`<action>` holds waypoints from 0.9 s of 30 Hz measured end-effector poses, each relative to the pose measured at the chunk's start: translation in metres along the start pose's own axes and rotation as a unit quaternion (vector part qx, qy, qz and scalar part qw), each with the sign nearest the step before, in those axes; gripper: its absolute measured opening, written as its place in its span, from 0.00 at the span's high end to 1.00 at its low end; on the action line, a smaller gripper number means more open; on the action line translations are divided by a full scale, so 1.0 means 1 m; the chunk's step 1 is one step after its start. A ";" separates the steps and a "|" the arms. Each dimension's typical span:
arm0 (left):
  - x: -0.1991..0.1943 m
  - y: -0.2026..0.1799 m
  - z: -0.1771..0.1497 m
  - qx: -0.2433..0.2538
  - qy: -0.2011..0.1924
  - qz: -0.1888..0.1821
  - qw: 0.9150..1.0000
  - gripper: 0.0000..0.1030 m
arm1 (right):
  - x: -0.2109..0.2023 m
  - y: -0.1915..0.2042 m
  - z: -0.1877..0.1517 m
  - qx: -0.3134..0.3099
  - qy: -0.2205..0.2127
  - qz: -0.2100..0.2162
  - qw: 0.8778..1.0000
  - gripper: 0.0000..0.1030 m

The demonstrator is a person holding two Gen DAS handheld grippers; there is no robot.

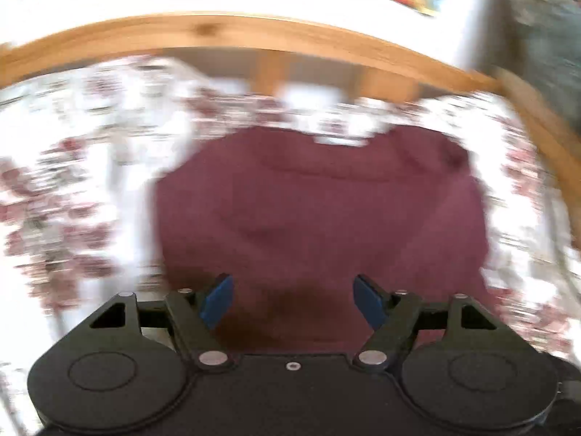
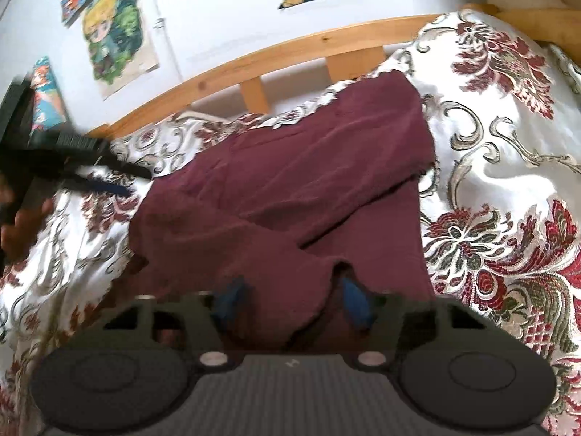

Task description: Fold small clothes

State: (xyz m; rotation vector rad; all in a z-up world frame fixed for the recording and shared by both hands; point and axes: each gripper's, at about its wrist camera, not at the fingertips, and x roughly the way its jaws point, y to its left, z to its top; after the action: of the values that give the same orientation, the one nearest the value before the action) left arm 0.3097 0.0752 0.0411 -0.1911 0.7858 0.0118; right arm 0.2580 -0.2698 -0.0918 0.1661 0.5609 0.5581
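A small maroon garment (image 1: 319,210) lies on a floral bedspread (image 1: 65,181); the left wrist view is motion-blurred. My left gripper (image 1: 293,299) is open and empty, its blue pads just above the garment's near edge. In the right wrist view the same garment (image 2: 290,189) lies partly folded, one flap lying diagonally across it. My right gripper (image 2: 295,303) is open, with a fold of the garment's near edge bunched between its blue pads (image 2: 354,299). The left gripper (image 2: 109,178) shows at the far left of that view, beside the garment's left edge.
A wooden bed rail (image 2: 290,51) runs behind the bedspread (image 2: 508,181), with a white wall and colourful cartoon posters (image 2: 116,32) above. A wooden corner post (image 1: 537,116) stands at the right. A hand (image 2: 18,225) shows at the far left.
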 end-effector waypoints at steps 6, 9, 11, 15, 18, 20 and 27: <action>0.018 0.067 -0.011 -0.080 0.024 0.013 0.996 0.40 | 0.001 -0.008 -0.002 0.019 -0.005 -0.011 1.000 0.92; 0.025 0.073 -0.016 -0.082 0.023 0.000 0.996 0.41 | -0.002 -0.013 0.000 0.030 -0.014 -0.019 0.999 0.95; 0.029 0.071 -0.015 -0.070 0.019 -0.005 0.997 0.41 | -0.002 -0.016 0.000 0.035 -0.012 -0.017 0.999 0.95; 0.047 0.067 -0.013 -0.056 0.047 0.004 0.997 0.72 | 0.001 -0.016 -0.002 0.037 -0.005 -0.017 0.999 0.95; 0.048 0.066 -0.011 -0.064 0.052 0.010 0.997 0.92 | 0.000 -0.013 -0.003 0.027 -0.007 -0.017 0.999 0.95; 0.042 0.061 -0.011 -0.059 0.040 0.020 0.997 0.93 | -0.001 -0.012 -0.002 0.023 -0.009 -0.018 1.000 0.96; 0.057 0.057 -0.014 -0.059 0.069 0.057 0.994 0.89 | 0.003 -0.007 -0.004 0.008 0.010 -0.035 0.999 0.96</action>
State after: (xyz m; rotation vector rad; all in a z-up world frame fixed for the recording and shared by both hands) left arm 0.3357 0.1251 -0.0175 -0.2602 0.9342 0.1546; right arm 0.2613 -0.2743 -0.0993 0.1563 0.5880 0.4875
